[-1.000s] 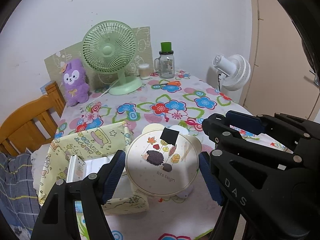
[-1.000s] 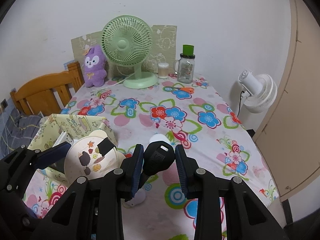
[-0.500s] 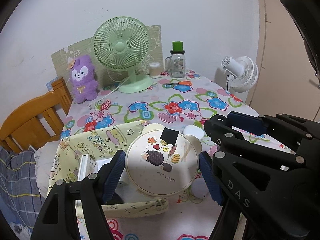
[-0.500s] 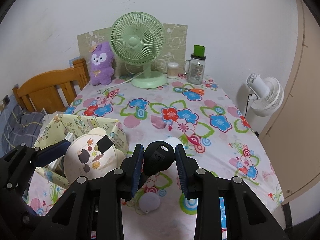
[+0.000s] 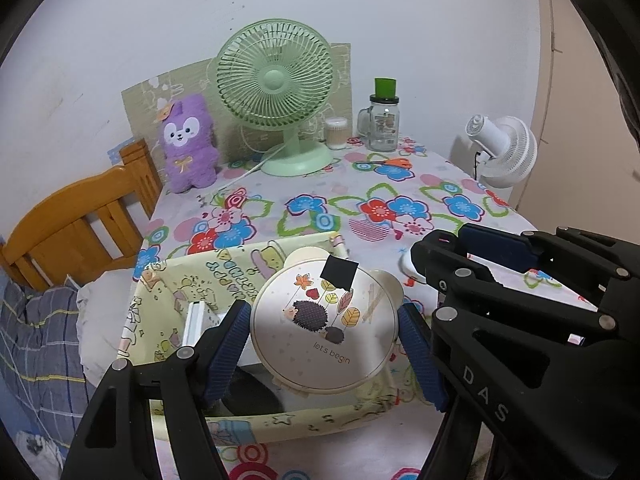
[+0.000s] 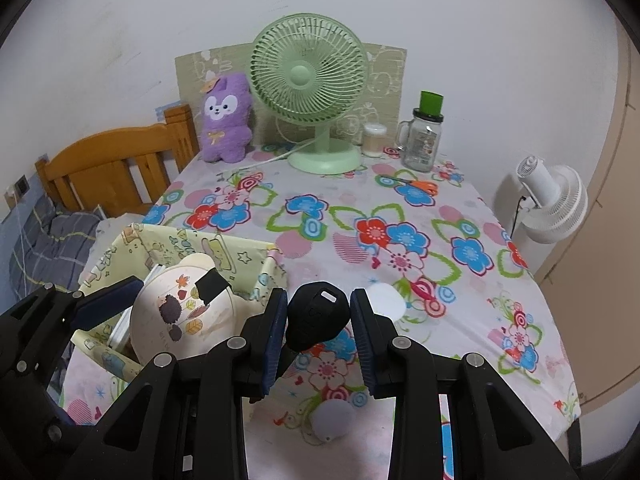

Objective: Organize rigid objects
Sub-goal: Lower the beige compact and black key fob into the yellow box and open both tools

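Now: Two Items Held Above the Bin

Currently the round hedgehog case (image 5: 326, 330) sits clamped in the left gripper (image 5: 324, 346) over the yellow fabric bin (image 5: 208, 276); beside it, the right gripper (image 6: 319, 334) pinches a black fob (image 6: 316, 314) above the floral tablecloth (image 6: 400, 216).

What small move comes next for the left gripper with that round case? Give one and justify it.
Probably lower it a little, then open. The left gripper is shut on the round hedgehog case, which hangs over the open yellow fabric bin. The bin already holds other items, so a short drop looks safer than releasing from here.
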